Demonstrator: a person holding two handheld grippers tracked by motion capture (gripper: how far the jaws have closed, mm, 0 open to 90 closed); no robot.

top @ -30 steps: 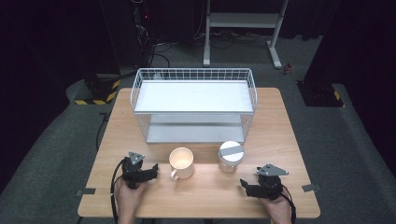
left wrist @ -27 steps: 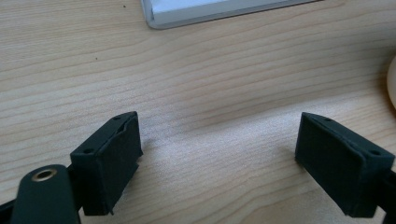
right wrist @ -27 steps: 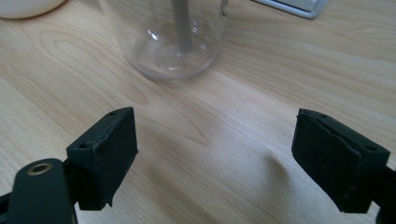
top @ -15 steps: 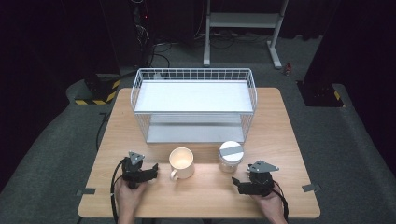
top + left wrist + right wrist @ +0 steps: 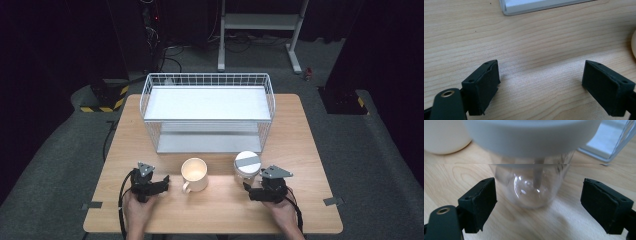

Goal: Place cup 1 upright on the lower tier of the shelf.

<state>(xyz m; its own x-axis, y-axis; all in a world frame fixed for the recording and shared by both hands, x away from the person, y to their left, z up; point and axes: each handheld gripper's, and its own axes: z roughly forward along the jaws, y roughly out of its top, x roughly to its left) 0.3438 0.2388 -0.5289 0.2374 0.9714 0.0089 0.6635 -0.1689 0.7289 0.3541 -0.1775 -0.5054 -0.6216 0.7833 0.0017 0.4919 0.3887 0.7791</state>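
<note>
A clear glass jar (image 5: 247,167) with a grey-white lid stands on the wooden table (image 5: 300,150), right of a cream mug (image 5: 194,174). My right gripper (image 5: 248,189) lies just in front of the jar, jaws wide apart. In the right gripper view the jar (image 5: 534,177) stands close ahead between the spread jaws, untouched by the pads (image 5: 480,202). My left gripper (image 5: 165,183) rests left of the mug, open, nothing between its jaws. The left gripper view has bare wood ahead of the left gripper (image 5: 541,80) and the mug's edge (image 5: 634,45) at far right.
A white wire basket shelf (image 5: 208,112) with two levels fills the table's far half, behind mug and jar. The table's front edge (image 5: 210,231) lies near both hands. Cables trail from each gripper. Dark floor surrounds the table.
My right gripper has slid left and forward toward the jar, closing up to it. The left gripper, mug and jar stay where they were.
</note>
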